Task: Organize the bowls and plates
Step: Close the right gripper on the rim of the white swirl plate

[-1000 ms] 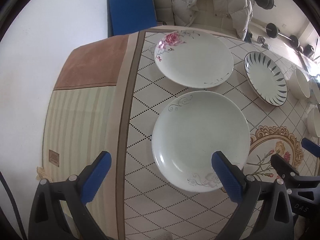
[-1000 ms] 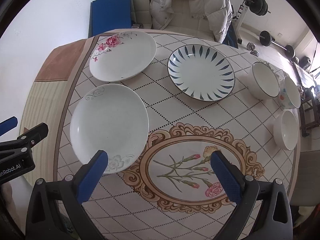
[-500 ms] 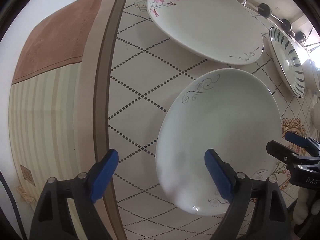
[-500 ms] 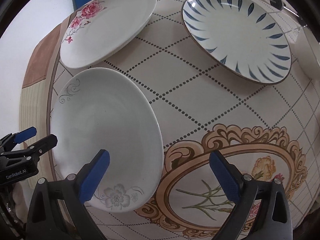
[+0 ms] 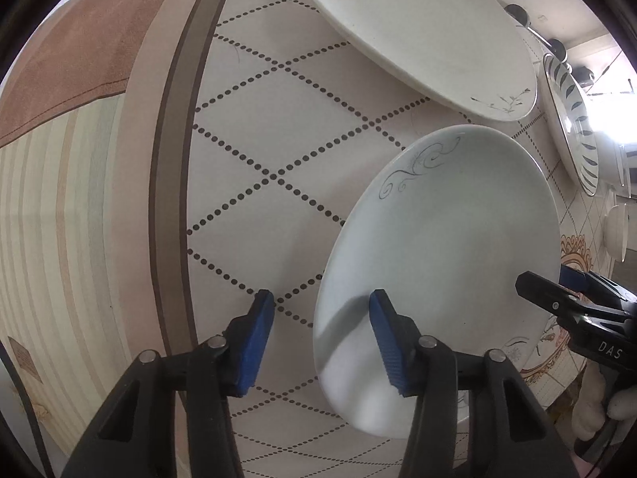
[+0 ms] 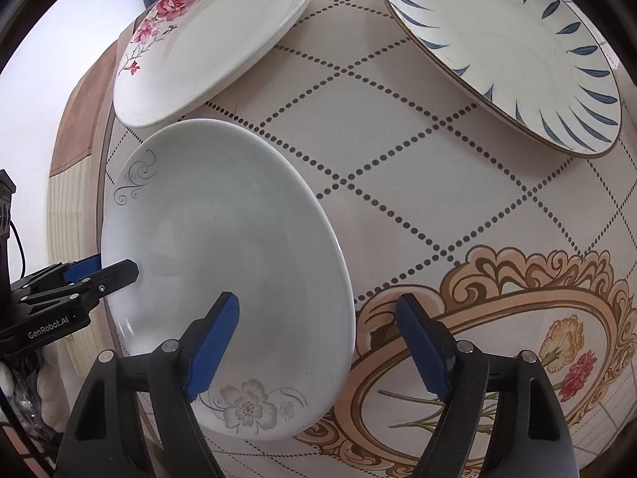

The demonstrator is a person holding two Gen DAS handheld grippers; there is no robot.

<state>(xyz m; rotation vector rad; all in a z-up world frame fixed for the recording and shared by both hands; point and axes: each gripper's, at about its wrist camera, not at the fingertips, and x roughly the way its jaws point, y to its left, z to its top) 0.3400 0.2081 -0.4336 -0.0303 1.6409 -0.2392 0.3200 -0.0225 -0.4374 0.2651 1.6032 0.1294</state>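
Observation:
A pale plate with grey swirl and flower marks (image 5: pixel 450 239) (image 6: pixel 223 239) lies on the table nearest me. My left gripper (image 5: pixel 320 338) is open and straddles its left rim, one blue pad over the plate and one over the cloth. My right gripper (image 6: pixel 318 342) is open and straddles its right rim. Each gripper shows in the other's view, the left one (image 6: pixel 79 279) and the right one (image 5: pixel 573 298). A white plate with pink roses (image 5: pixel 418 32) (image 6: pixel 215 36) lies behind it. A plate with blue leaf strokes (image 6: pixel 505 51) (image 5: pixel 573 119) lies at the right.
The table wears a cloth with dotted diamonds (image 5: pixel 278 151) and an ornate flower medallion (image 6: pixel 517 342). The table's left edge with brown and striped borders (image 5: pixel 79 199) is close. White bowls (image 5: pixel 617 231) stand at the far right.
Both grippers have moved down and in to the pale plate's opposite rims and have narrowed their jaws. The plates have not moved.

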